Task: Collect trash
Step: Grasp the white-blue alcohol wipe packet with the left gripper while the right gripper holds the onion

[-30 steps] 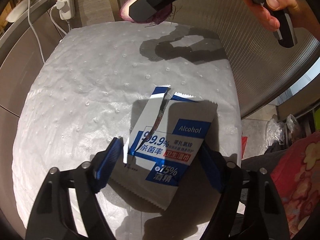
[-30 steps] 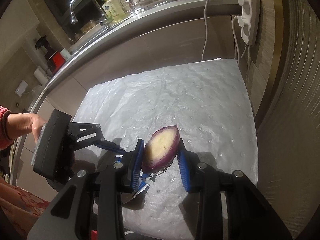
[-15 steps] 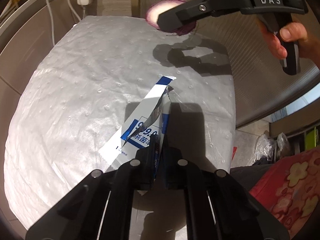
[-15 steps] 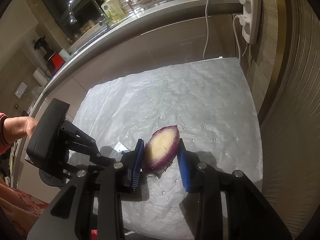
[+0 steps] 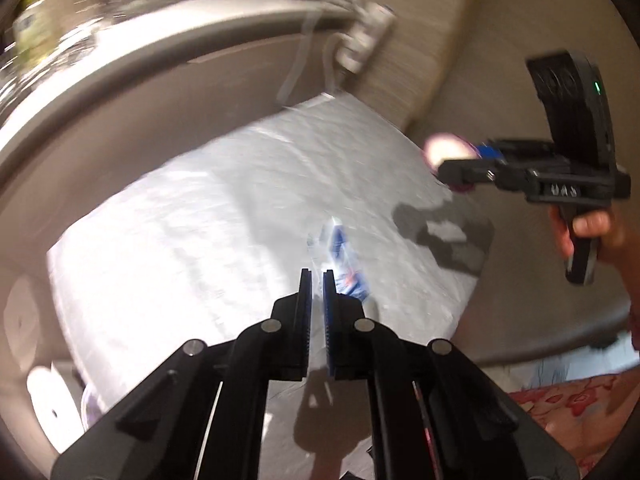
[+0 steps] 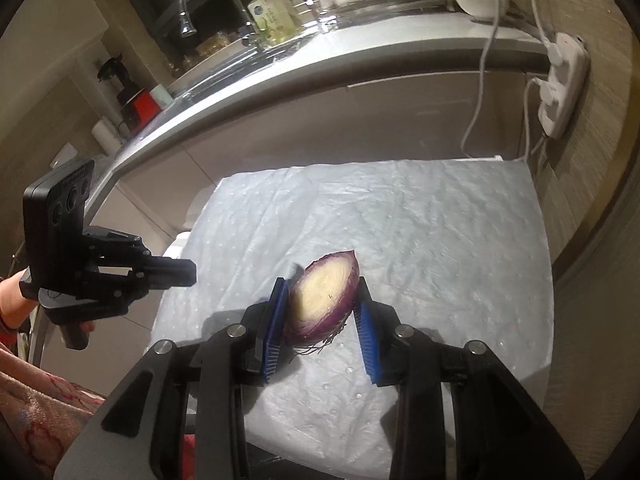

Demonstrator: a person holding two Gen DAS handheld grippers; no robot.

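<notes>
Now the left tongs (image 5: 317, 280) have clamped shut on the torn alcohol-wipe wrapper (image 5: 343, 256) and raised it off the white padded desk (image 5: 192, 240); the right tongs (image 6: 320, 300) hold the cut red onion half (image 6: 324, 294) aloft, so both scraps look bin-ready.

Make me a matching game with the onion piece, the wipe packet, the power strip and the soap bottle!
Things:
1. onion piece
2. wipe packet
3. power strip
4. soap bottle

Places:
A. on the counter by the tap
B. pinched in the left gripper
C. on the wall, at the pad's far corner
D. clamped in the right gripper

Pairs: 1-D, 2-B, 3-C, 4-A
</notes>
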